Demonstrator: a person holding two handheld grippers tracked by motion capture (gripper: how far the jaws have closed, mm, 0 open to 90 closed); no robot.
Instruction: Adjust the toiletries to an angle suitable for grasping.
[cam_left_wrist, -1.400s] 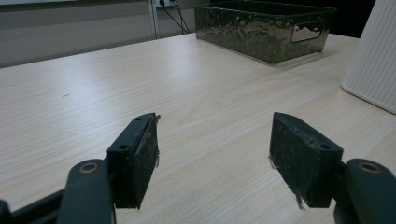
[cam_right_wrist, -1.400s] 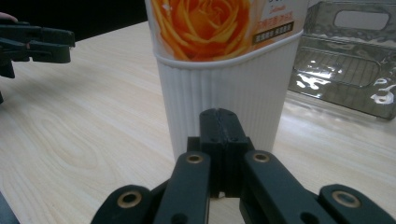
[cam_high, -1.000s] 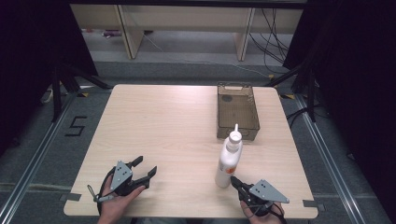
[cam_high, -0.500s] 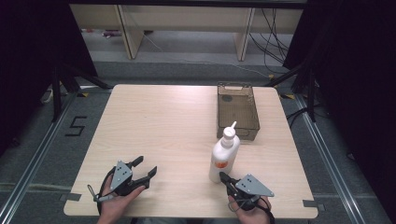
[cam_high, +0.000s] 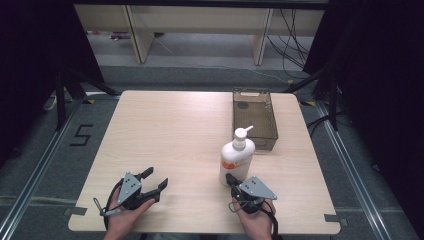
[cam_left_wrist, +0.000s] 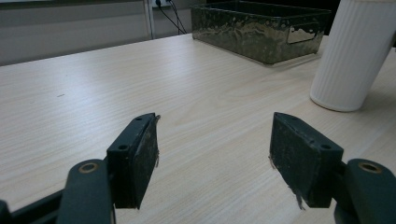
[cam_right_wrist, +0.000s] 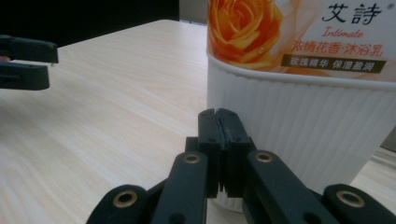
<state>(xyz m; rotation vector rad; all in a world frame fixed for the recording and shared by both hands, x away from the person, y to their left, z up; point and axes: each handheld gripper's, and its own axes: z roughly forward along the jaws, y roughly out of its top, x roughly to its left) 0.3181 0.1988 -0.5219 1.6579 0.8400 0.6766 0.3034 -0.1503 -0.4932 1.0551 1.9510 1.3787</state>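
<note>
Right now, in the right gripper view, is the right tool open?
No, the right tool has its two black jaws pressed together, nothing between them, right in front of the white bottle.

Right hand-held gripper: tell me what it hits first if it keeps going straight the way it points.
The right hand-held gripper, jaws shut, points at the ribbed white base of the pump bottle right ahead. It would likely meet that first; whether they already touch is unclear.

A white pump bottle of body wash stands upright on the desk, just in front of the dark wire basket. Its lower body is ribbed, its label shows an orange rose, and the pump nozzle points toward the basket.
</note>
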